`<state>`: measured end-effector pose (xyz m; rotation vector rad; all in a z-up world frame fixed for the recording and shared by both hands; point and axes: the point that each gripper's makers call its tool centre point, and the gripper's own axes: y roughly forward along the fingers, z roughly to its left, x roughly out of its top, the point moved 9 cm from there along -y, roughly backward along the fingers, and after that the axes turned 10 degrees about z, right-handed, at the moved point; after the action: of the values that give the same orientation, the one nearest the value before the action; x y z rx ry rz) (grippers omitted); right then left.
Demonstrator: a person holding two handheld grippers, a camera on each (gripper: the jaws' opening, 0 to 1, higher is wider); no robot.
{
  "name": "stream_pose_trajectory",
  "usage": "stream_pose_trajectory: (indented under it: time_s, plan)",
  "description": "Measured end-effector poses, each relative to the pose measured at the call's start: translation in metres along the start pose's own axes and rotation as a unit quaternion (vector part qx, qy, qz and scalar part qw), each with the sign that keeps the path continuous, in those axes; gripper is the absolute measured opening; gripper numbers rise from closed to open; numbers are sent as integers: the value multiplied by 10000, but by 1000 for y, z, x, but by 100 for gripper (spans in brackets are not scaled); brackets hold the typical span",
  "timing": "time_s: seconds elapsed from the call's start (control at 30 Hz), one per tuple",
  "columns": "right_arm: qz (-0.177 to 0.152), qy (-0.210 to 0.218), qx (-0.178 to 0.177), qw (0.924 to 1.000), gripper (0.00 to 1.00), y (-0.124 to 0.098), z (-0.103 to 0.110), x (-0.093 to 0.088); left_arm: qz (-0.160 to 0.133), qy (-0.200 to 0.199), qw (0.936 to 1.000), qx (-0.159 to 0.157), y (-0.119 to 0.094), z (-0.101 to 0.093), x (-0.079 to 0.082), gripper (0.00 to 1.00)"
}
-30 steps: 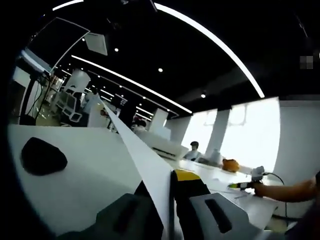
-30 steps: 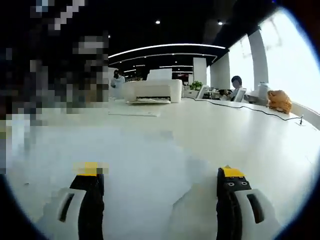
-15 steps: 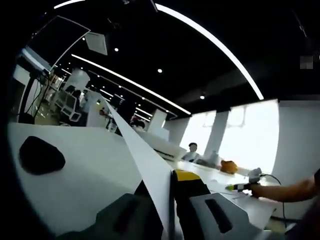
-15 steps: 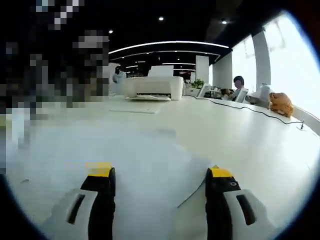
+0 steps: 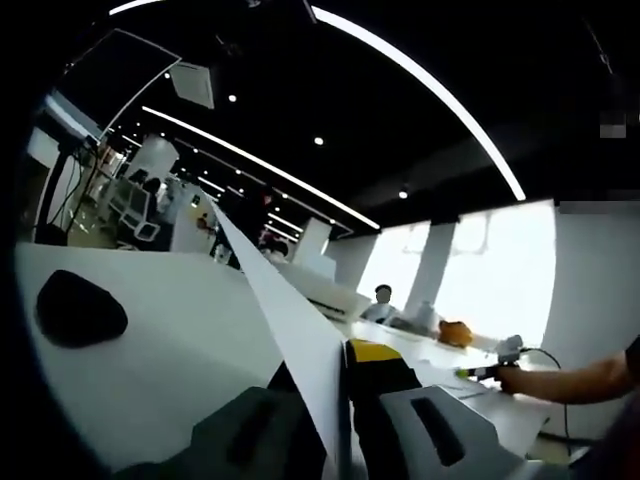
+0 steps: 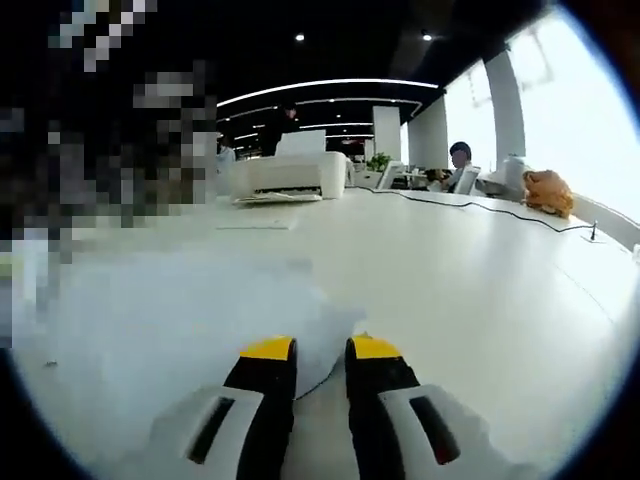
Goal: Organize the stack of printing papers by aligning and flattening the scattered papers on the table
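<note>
Currently, step in hand: gathering a loose sheet so it can be squared with the rest; this is a judgement from how the paper is held.
Left gripper (image 5: 340,400): fingers clenched on a sheet of paper (image 5: 290,320), which stands up edge-on from between them and tapers away over the worktop (image 5: 180,340).
Right gripper (image 6: 318,350): yellow-tipped fingers nearly together, low over a paper edge; whether they actually pinch it I cannot tell.
Papers on worktop: a pale sheet (image 6: 180,310) lies flat ahead of the right gripper, its near corner just between the fingers.
Other things: a dark rounded object (image 5: 80,310) rests on the worktop to the left in the left gripper view; a white printer (image 6: 285,175) sits far back, well apart from the work; a person's hand (image 5: 520,378) shows far right in the left gripper view.
Doing it well: keep the left grip firm but near the edge, so the sheet does not crease.
Doing it well, second: lower the raised sheet level before letting go, edge matched to the flat one.
Risk: pulling both ends at once may buckle or tear the paper.
</note>
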<state>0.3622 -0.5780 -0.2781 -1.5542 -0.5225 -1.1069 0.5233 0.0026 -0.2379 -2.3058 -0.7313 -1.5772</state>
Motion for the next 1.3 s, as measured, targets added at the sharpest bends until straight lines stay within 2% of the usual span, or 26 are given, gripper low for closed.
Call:
stream_pose_trajectory:
  time_s: [0.1,0.13,0.3,0.43,0.57,0.8,0.97,1.07,1.2,1.3]
  plan:
    - [-194,-213,-103,9995,1,-3,0,1,22,21,10000,1,1,0,0,7]
    - [-327,-331,-36,9989,0,-5,2,3,23,10,10000,1,1,1,0,7]
    - [-938,-116,126,9954,0,-18,5,8,-43,-126,9999,-8,0,5,2,7]
    - [-1668,181,503,9845,0,-35,6,12,-102,-462,9988,-121,-1,6,4,7]
    - [-1893,545,727,9777,0,-40,1,12,-142,-636,9978,-91,-1,9,5,7]
    - [-2098,851,1010,9688,0,-43,1,12,-12,-445,9990,-38,2,6,1,7]
    - [-2354,1374,1544,9497,0,-52,4,14,59,-423,9991,-81,3,6,1,7]
    - [-2494,1562,1677,9409,0,-59,9,17,78,-465,9989,-82,4,7,1,7]
    - [-2889,1821,2137,9153,0,-71,33,32,144,-525,9985,-100,4,8,1,6]
    - [-2869,1656,2284,9155,0,-79,58,46,244,-423,9988,-85,5,7,0,6]
